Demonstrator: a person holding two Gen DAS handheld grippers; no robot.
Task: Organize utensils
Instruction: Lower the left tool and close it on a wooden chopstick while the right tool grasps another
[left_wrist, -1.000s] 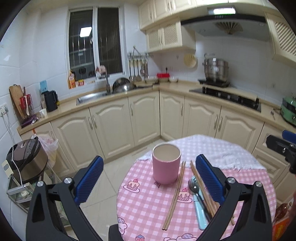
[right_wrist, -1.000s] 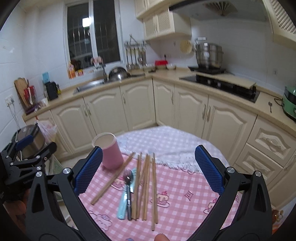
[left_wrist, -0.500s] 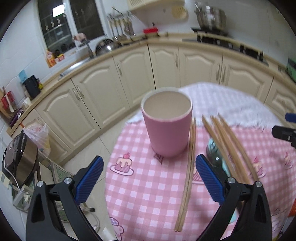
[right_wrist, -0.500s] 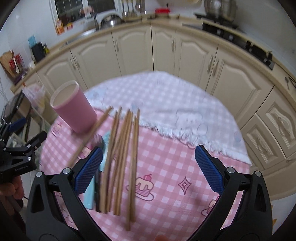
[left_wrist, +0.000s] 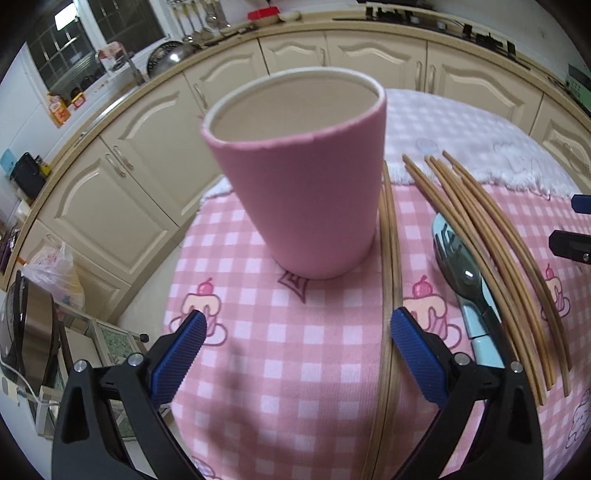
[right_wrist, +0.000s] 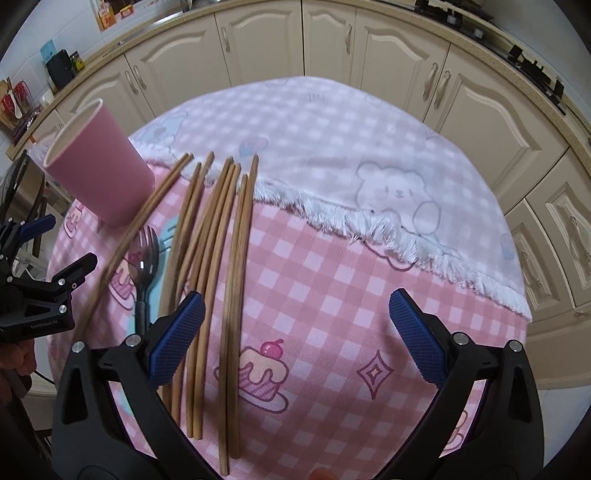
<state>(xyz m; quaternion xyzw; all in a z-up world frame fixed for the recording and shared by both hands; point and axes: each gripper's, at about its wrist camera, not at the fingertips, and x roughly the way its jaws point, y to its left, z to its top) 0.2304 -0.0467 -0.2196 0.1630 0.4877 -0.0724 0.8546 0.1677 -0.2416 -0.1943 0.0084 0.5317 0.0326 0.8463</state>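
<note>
As both tools have dropped closer over the last second, the left tool, open and empty, now faces the pink cup; the right tool, open, hovers over loose chopsticks, seemingly untouched, on the worktop

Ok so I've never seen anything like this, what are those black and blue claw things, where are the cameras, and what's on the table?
Those claws are two hand-held grippers, one in each of a person's hands. Each carries a camera looking forward along its blue-padded fingers, so each picture is one gripper's own view. The left gripper is open and empty, facing an upright pink cup. The right gripper is also open and empty, hovering over wooden chopsticks lying side by side. Beside them lies a spork over a light blue utensil. Everything rests on a round table with a pink checked cloth. Nothing is held yet.
</note>
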